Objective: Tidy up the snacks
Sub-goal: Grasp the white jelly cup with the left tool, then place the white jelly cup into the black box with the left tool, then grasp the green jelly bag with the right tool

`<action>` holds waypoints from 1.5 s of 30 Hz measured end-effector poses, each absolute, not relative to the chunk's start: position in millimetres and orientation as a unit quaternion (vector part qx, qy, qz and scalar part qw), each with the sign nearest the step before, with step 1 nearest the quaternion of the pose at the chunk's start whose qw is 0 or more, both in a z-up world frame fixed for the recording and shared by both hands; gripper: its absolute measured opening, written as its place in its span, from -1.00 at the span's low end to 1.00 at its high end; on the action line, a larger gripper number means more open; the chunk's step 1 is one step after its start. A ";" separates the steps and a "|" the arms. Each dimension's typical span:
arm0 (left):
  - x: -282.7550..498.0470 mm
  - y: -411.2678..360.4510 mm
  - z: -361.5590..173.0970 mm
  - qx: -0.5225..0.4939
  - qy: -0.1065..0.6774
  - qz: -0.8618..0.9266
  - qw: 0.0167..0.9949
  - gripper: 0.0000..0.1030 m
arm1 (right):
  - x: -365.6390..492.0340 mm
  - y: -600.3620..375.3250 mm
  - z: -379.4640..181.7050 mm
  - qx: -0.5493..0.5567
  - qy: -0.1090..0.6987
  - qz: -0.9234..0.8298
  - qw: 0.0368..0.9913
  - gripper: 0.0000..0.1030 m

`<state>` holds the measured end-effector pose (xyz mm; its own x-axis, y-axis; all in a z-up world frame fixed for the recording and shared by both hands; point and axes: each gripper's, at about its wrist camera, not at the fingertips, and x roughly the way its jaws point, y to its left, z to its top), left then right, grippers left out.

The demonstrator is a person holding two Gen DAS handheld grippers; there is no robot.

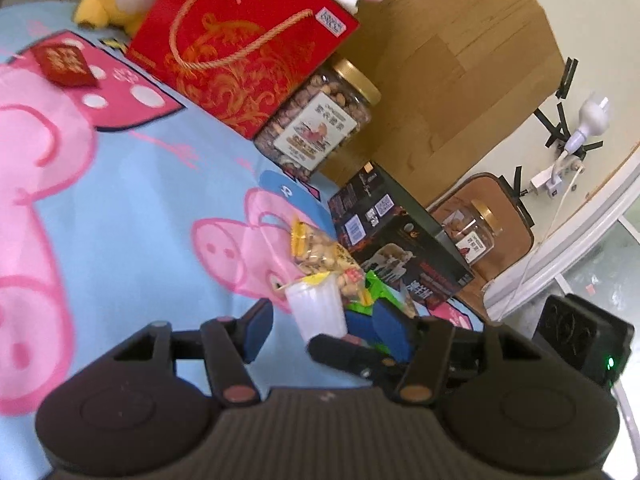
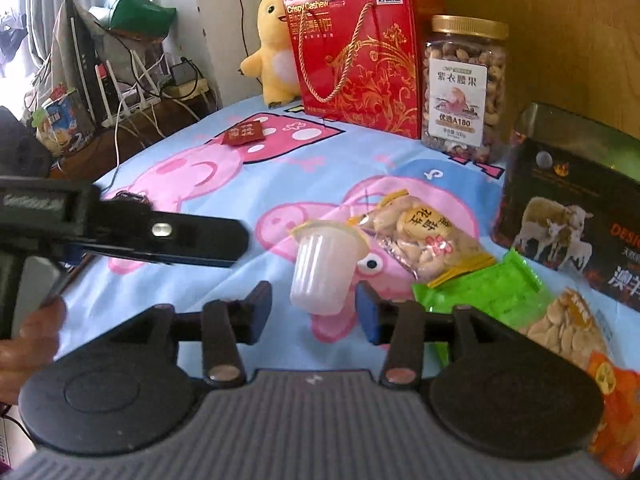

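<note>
Two grippers are mine. My right gripper [image 2: 314, 310] stands wide, nothing between its fingers; the white jelly cup [image 2: 326, 266] lies on its side just ahead of the gap, touching neither finger that I can see. My left gripper [image 1: 316, 326] also stands wide, its fingers either side of the same jelly cup [image 1: 318, 310], with my right gripper's finger crossing in front of its right finger.

Counted ahead of my right gripper: one jelly cup; two clear packets of pale nuts [image 2: 424, 240], one beyond the cup, one to the right, partly cut off; one green packet [image 2: 488, 290] between them; one orange packet [image 2: 616, 412] at the right edge, cut off; one dark box [image 2: 572, 216] with sheep printed on it; one red gift box [image 2: 360, 56] with a rope handle; one gold-lidded jar of nuts [image 2: 464, 84] beside it; one small red sachet [image 2: 244, 134] far left. The left view shows a second jar [image 1: 474, 230] behind the dark box, mostly hidden.

Surface: a blue bedsheet [image 2: 312, 168] printed with pink pigs. A yellow plush toy [image 2: 276, 52] sits behind the gift box; a wooden panel and cables lie beyond.
</note>
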<state>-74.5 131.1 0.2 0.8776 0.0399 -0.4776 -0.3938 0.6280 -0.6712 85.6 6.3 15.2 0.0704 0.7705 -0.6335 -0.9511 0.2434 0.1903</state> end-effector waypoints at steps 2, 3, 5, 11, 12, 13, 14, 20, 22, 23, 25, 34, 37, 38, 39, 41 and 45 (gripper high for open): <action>-61.6 134.1 -2.7 -0.421 0.223 0.119 0.871 0.09 | 88.8 10.0 13.6 -0.134 0.329 0.598 0.718 -0.04; -56.2 134.7 -5.3 -0.424 0.226 0.115 0.869 -0.01 | 91.3 12.3 11.4 -0.129 0.334 0.598 0.717 -0.05; -48.6 133.7 -11.3 -0.426 0.238 0.122 0.864 -0.22 | 95.2 15.6 6.0 -0.116 0.350 0.597 0.712 -0.31; -37.4 121.6 14.8 -0.402 0.213 0.093 0.886 -0.32 | 91.2 -12.0 19.4 -0.085 0.302 0.588 0.746 -0.31; -30.0 117.4 23.5 -0.390 0.207 0.088 0.893 -0.32 | 91.1 -16.8 25.0 -0.085 0.284 0.585 0.755 -0.31; -21.2 113.5 31.7 -0.379 0.203 0.083 0.899 -0.32 | 91.9 -21.2 31.8 -0.087 0.264 0.580 0.765 -0.31; -9.4 109.4 40.0 -0.368 0.201 0.077 0.905 -0.32 | 94.2 -26.0 39.6 -0.090 0.241 0.573 0.778 -0.31; 77.0 94.9 66.6 -0.320 0.205 0.045 0.924 -0.32 | 143.6 -49.3 65.2 -0.082 0.185 0.518 0.831 -0.30; 103.5 91.9 66.6 -0.317 0.210 0.037 0.924 -0.32 | 165.2 -55.3 68.4 -0.075 0.188 0.500 0.842 -0.30; 114.8 90.5 65.3 -0.320 0.213 0.035 0.923 -0.31 | 174.7 -58.2 68.6 -0.074 0.189 0.491 0.847 -0.30; 134.8 86.2 61.1 -0.323 0.224 0.034 0.919 -0.21 | 190.4 -63.3 66.0 -0.079 0.188 0.473 0.857 -0.29; 79.3 93.4 71.9 -0.327 0.201 0.049 0.922 -0.21 | 195.7 -130.4 59.4 -0.001 0.199 0.451 0.870 -0.17; 41.2 88.7 63.1 -0.322 0.217 0.058 0.920 -0.21 | 194.0 -146.1 43.2 0.037 0.249 0.473 0.844 -0.17; 30.5 86.7 58.2 -0.323 0.223 0.060 0.918 -0.21 | 195.6 -150.9 35.1 0.053 0.273 0.473 0.836 -0.17; 20.6 84.3 51.9 -0.328 0.230 0.061 0.914 -0.21 | 196.6 -155.1 28.2 0.071 0.294 0.472 0.828 -0.17; 5.6 80.0 41.9 -0.339 0.240 0.058 0.908 -0.21 | 200.1 -163.3 15.5 0.102 0.331 0.459 0.818 -0.17; -12.6 67.8 23.6 -0.354 0.254 0.045 0.899 -0.21 | 200.0 -185.2 0.7 0.159 0.377 0.422 0.809 -0.16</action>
